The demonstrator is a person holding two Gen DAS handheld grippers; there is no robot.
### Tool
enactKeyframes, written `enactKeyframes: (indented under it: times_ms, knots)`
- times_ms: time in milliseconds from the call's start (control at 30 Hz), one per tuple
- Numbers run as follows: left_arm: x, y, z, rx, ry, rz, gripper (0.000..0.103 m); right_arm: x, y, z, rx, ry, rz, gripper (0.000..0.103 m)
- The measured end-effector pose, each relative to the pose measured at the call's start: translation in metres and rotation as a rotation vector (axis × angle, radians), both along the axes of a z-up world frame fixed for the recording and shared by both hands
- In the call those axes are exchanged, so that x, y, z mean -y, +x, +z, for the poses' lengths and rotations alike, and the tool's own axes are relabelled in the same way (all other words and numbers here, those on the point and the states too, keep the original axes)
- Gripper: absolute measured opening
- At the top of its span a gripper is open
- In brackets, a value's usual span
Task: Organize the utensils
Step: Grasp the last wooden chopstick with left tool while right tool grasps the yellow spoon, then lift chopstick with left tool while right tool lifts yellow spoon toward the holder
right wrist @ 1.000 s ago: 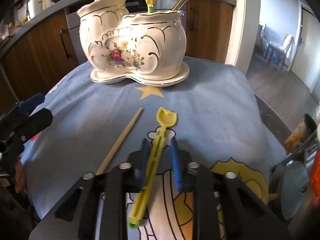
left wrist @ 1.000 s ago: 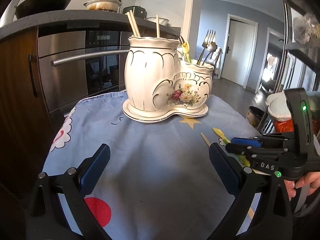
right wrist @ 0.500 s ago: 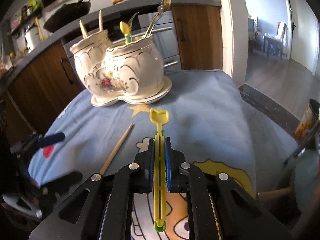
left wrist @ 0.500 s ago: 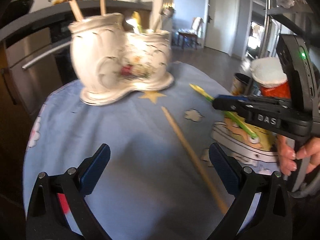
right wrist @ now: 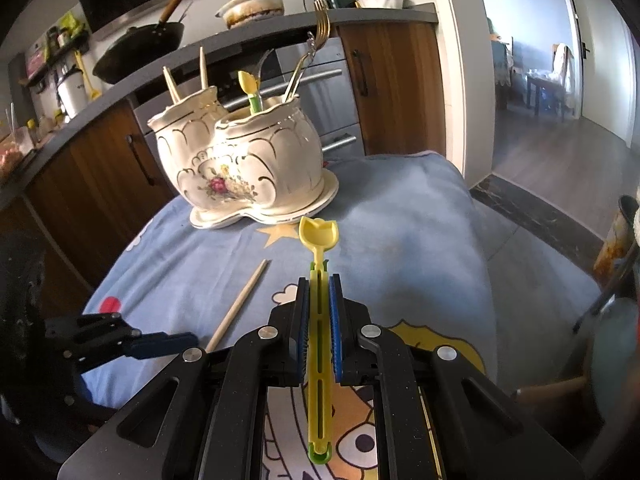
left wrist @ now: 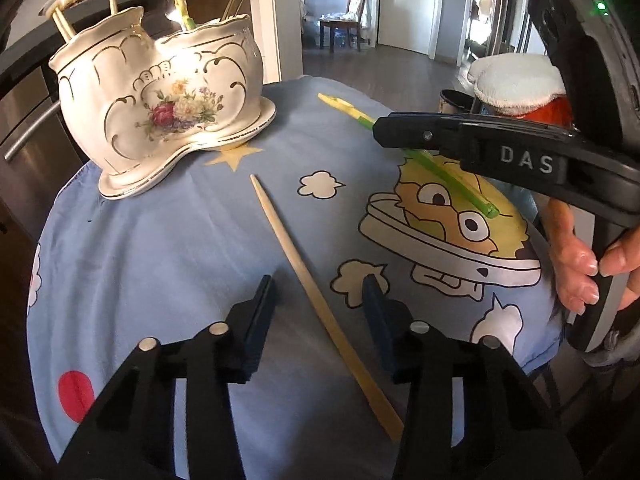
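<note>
Meanwhile, right gripper [right wrist: 319,296] clamps the yellow spoon [right wrist: 319,240]; left gripper [left wrist: 320,300] fingers are closing astride the chopstick [left wrist: 304,276], not yet touching.

The cloth [left wrist: 168,240] on the tabletop is pale blue, printed with a yellow cartoon face, white clouds, a yellow star and a red dot near the left. The holder [left wrist: 160,96] at the far left is cream with gold scroll lines and a pink-and-yellow flower spray. The chopstick [left wrist: 316,300] is pale tan wood. The fork [right wrist: 319,320] is yellow with a green tip at its near end. Both grippers are black with blue pads [right wrist: 335,328]. The far cabinets [right wrist: 396,84] are brown wood.
</note>
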State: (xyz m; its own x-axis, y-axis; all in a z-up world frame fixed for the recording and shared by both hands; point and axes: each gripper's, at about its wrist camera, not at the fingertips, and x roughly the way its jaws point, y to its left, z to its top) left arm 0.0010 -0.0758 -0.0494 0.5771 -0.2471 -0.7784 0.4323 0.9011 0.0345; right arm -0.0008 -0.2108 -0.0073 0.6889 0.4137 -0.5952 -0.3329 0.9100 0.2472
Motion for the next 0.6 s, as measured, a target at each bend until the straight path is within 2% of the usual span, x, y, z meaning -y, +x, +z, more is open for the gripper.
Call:
enactKeyframes:
  times_ms: [133, 267, 333, 600]
  knots:
    - [-0.005, 0.007, 0.001, -0.019, 0.007, -0.014, 0.028, 0.004, -0.002, 0.002, 0.003, 0.012, 0.003, 0.011]
    - [-0.014, 0.018, 0.004, -0.067, -0.007, -0.049, 0.010, 0.004, -0.004, 0.002, 0.008, 0.013, 0.014, 0.011]
    - [-0.019, 0.021, 0.006, -0.090, -0.016, -0.055, 0.006, 0.004, -0.004, 0.003, 0.011, 0.015, 0.017, 0.011]
    - [-0.035, 0.019, 0.018, -0.061, -0.008, -0.055, 0.006, 0.003, -0.007, 0.006, 0.042, 0.027, 0.017, 0.011]
